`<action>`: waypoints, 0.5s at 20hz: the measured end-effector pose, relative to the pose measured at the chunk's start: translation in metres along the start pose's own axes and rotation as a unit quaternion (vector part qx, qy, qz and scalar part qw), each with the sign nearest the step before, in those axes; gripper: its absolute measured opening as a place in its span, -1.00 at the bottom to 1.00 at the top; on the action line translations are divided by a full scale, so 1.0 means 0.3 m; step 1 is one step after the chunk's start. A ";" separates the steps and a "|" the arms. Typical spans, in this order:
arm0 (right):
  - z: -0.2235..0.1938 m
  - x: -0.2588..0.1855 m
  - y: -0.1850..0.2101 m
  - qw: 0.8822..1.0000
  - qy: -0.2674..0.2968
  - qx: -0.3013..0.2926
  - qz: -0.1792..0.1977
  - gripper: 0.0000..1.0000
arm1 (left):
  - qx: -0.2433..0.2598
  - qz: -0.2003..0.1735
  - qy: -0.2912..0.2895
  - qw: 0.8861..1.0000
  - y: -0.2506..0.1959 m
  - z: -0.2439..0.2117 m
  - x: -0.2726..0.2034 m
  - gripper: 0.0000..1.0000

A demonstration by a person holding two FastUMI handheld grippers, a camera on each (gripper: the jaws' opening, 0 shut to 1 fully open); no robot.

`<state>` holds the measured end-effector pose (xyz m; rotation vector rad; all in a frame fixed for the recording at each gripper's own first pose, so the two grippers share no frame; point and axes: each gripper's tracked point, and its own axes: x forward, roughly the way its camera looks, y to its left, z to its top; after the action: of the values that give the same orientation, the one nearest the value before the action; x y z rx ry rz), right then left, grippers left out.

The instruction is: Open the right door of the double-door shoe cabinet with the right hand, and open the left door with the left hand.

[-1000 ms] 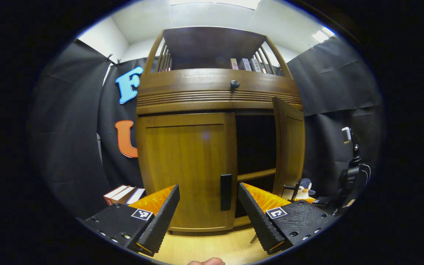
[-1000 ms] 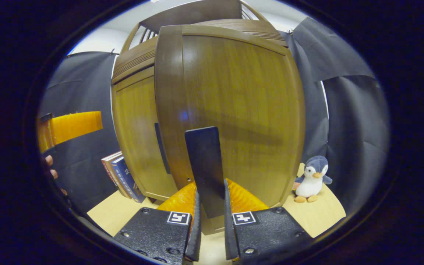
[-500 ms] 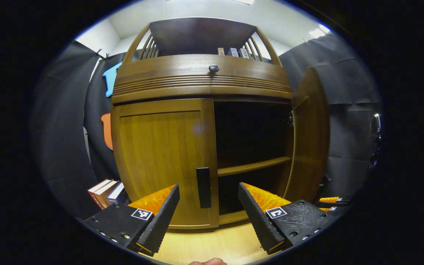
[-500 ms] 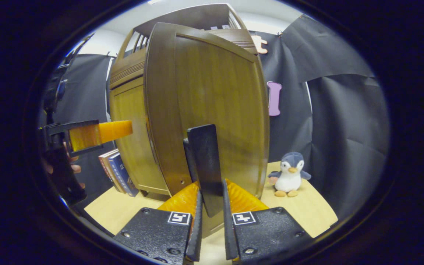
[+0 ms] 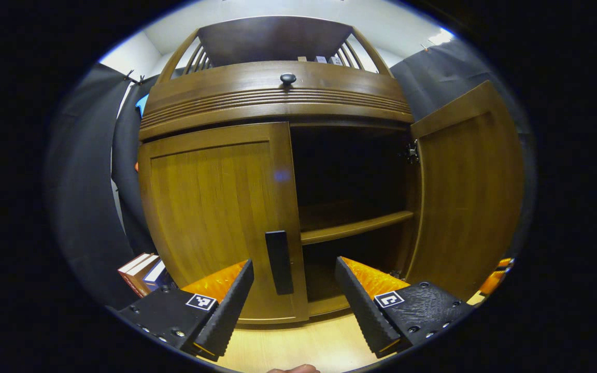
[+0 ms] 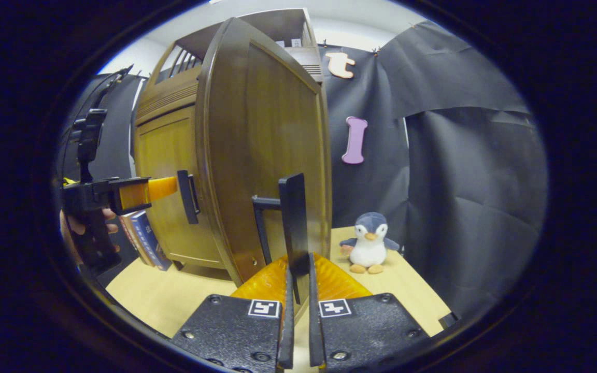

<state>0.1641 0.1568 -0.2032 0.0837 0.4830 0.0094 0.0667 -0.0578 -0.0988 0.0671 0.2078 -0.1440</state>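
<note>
Right handle [image 6: 294, 228] clamped in right jaws, left jaws open before left handle [image 5: 279, 255].

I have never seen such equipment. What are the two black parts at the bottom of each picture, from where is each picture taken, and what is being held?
No robot arm works here: a person carries a two-finger gripper in each hand, with a camera on each looking forward along its jaws. In the left gripper view, the left gripper is open just before the handle of the left door, which is closed. The right door stands open, showing a shelf inside the cabinet. In the right gripper view, the right gripper is shut on the right door's handle. Books and a toy penguin stand on the wooden surface beside the cabinet.
</note>
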 end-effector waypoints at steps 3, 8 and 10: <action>-0.005 -0.018 -0.026 1.000 0.006 0.007 -0.015 -0.78 | -0.018 0.011 0.014 1.000 0.038 -0.044 0.052 0.90; -0.008 -0.026 -0.065 0.998 0.005 0.020 -0.054 -0.87 | -0.043 0.000 0.036 0.998 0.037 -0.106 0.165 0.91; -0.006 -0.033 -0.086 0.998 0.007 0.015 -0.065 -0.87 | -0.057 0.006 0.050 0.997 0.058 -0.147 0.194 0.91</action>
<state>0.1543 0.1309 -0.2023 0.0807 0.5018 -0.1255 0.1169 -0.0448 -0.1531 -0.0390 0.3154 -0.1171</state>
